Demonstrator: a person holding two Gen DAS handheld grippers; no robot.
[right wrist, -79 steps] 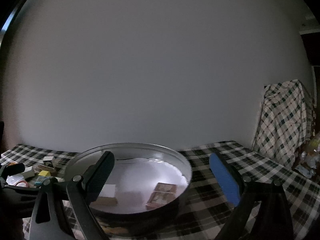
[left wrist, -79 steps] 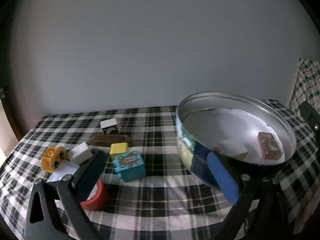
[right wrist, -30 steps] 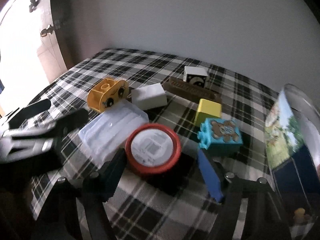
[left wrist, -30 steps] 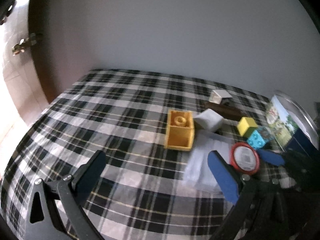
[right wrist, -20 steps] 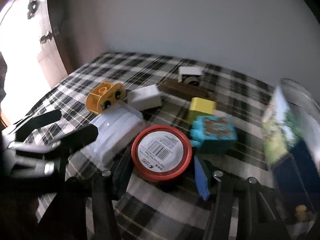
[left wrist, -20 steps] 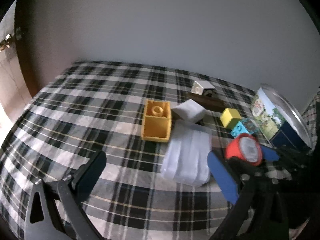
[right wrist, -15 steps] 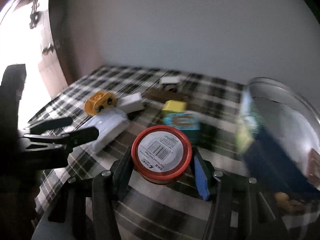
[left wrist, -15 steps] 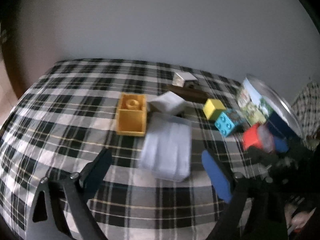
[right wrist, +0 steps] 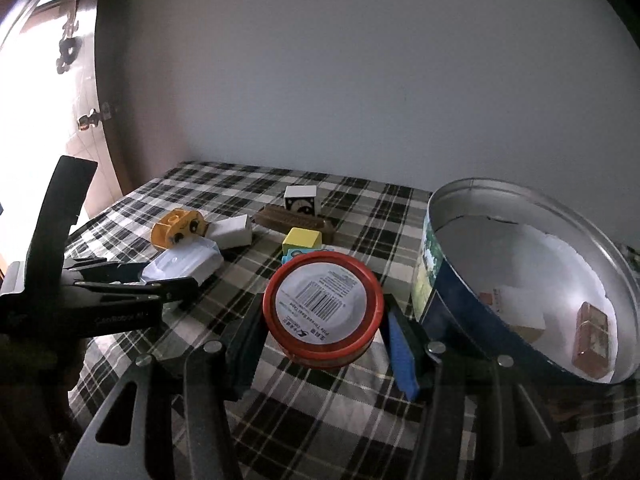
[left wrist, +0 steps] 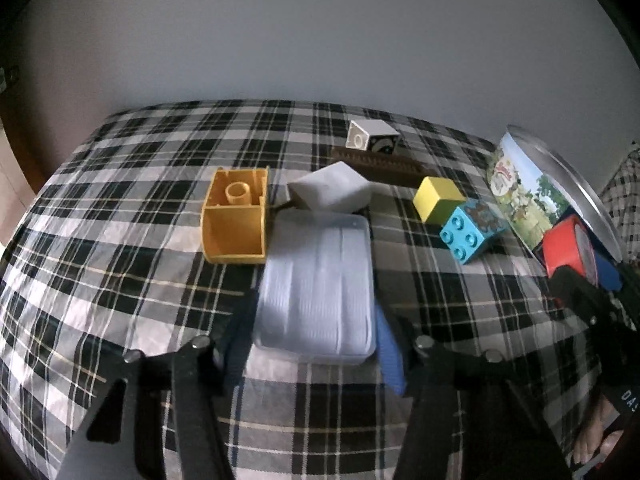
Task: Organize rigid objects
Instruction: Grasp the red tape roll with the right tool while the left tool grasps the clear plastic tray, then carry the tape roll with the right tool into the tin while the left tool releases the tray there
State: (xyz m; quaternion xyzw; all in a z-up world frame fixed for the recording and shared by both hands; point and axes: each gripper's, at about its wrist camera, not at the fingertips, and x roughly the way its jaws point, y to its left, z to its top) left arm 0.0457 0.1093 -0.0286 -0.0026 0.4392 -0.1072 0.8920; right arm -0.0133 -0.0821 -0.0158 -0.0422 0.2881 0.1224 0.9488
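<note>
My left gripper (left wrist: 314,338) is shut on a flat white ribbed plastic box (left wrist: 318,288), which lies on the checked cloth; it also shows in the right wrist view (right wrist: 182,262). My right gripper (right wrist: 322,344) is shut on a round red-rimmed tin with a barcode label (right wrist: 322,306), held above the cloth just left of the large round metal tin (right wrist: 480,196). That tin (left wrist: 560,176) holds a brown block (right wrist: 592,334) and pale pieces. The red tin (left wrist: 568,248) shows at the right in the left wrist view.
On the cloth lie a hollow yellow brick (left wrist: 236,216), a white block (left wrist: 332,192), a brown strip (left wrist: 380,162), a white cube with an eye print (left wrist: 372,138), a yellow cube (left wrist: 438,198) and a blue studded brick (left wrist: 470,232). A wall stands behind.
My left gripper has closed on the white ribbed box. My right gripper has lifted the red tin and carried it rightward toward the large metal tin.
</note>
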